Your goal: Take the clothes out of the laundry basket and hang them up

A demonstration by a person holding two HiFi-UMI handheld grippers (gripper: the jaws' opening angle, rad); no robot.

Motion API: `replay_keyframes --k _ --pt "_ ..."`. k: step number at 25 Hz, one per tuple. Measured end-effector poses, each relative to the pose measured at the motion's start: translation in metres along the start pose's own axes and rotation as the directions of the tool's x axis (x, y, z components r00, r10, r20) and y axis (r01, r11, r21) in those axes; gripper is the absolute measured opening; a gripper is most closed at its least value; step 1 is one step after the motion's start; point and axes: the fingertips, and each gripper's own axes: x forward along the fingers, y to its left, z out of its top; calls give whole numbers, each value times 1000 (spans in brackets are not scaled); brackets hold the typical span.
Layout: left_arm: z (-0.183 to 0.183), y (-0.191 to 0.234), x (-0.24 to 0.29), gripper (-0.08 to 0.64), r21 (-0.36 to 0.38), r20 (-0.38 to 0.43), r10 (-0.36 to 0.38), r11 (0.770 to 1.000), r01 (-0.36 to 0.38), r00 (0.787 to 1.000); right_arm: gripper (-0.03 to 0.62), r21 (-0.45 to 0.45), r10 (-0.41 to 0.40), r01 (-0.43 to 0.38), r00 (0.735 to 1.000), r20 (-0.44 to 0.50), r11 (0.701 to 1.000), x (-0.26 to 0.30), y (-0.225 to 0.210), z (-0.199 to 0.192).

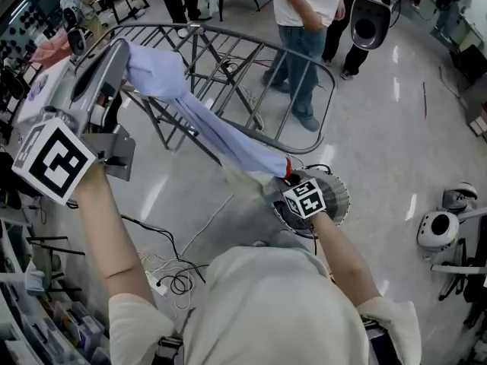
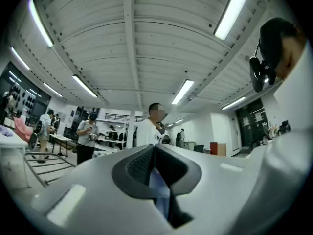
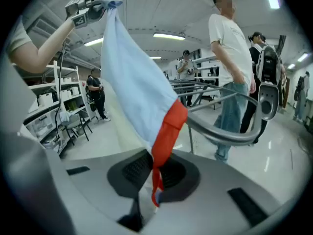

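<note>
The person's own cream shirt fills the bottom of the head view. At left, the raised left gripper is clamped tight on one end of a light-blue garment. The garment stretches down and right, in front of the drying rack, to the right gripper, whose jaws pinch its red cuff. A bystander in jeans stands beyond the rack.
</note>
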Motion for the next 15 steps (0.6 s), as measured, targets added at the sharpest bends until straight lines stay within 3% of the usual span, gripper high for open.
replay_keyframes --k 3,6,10,15 --pt "-22 21 -20 14 35 -47 107 994 -105 993 15 -52 -24 26 999 26 998 -23 -16 13" --pt "-52 29 -31 14 56 -113 185 982 -179 976 12 -60 7 -1 994 112 998 -50 -25 48" --pt "-90 30 -35 14 -13 -133 218 975 -222 967 11 -114 73 -52 980 187 992 -81 -31 99" --pt "-114 30 -39 14 -82 -117 271 956 -281 956 11 -206 110 -52 954 278 977 -124 -35 170"
